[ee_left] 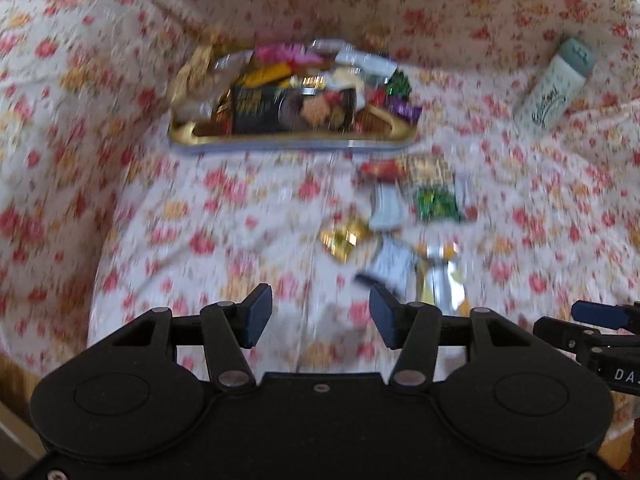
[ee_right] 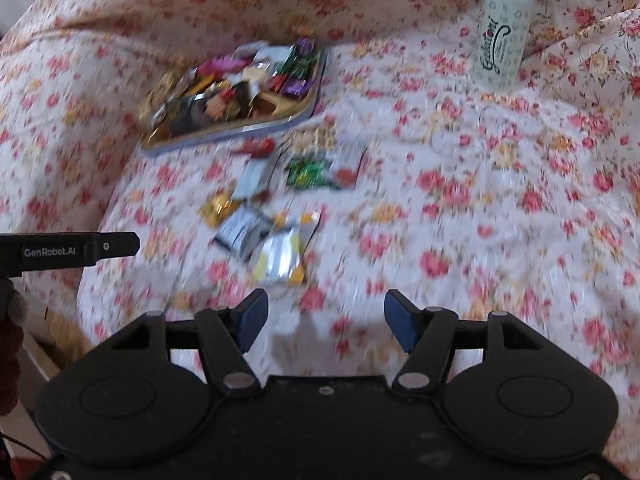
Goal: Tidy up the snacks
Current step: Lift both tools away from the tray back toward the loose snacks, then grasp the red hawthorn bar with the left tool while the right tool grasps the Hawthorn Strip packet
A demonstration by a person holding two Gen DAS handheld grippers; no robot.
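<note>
A gold-lined tray (ee_left: 280, 145) (ee_right: 224, 136) piled with wrapped snacks lies at the back of a flowered cloth. Loose snacks are scattered in front of it: a red packet (ee_left: 382, 170) (ee_right: 256, 147), a green packet (ee_left: 438, 202) (ee_right: 308, 172), a gold candy (ee_left: 344, 240) (ee_right: 218, 208), a black-and-white packet (ee_left: 392, 264) (ee_right: 240, 234) and a silver-yellow packet (ee_left: 440, 280) (ee_right: 286, 252). My left gripper (ee_left: 320, 314) hovers open short of them, nothing between its fingers. My right gripper (ee_right: 326, 316) is open too, just short of the silver-yellow packet. Both views are motion-blurred.
A white bottle with a grey-green cap (ee_left: 556, 84) (ee_right: 504, 36) lies at the back right on the cloth. The flowered cloth (ee_left: 240, 220) rises in folds behind the tray and at the sides. A wooden edge (ee_left: 16, 376) shows at the lower left.
</note>
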